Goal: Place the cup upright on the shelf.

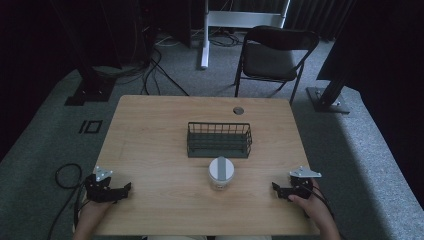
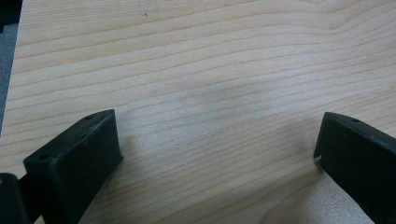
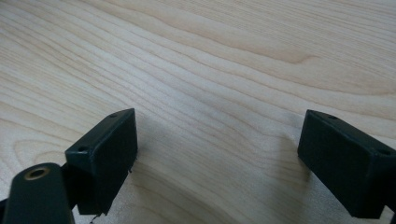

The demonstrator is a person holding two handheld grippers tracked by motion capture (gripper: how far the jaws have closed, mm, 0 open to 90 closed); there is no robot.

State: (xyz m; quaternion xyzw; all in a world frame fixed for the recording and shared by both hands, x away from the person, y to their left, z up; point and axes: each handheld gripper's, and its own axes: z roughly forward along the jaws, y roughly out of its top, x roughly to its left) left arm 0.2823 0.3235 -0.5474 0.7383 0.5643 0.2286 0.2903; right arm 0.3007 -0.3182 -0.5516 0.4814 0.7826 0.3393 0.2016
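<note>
One jar, one basket, two grippers at the table's near edge.

The white jar (image 1: 220,173) stands upright, its long axis vertical, grey lid up, near the middle of the table (image 1: 150,130), just in front of the one wire basket (image 1: 219,140). The left gripper (image 1: 124,188) and right gripper (image 1: 275,189) rest by the near corners, jaws spread and holding nothing. The jar's label is too small to read.

Wood table (image 1: 150,140) w/ wire basket (image 1: 219,139), white jar (image 1: 221,173) just beside.
</note>
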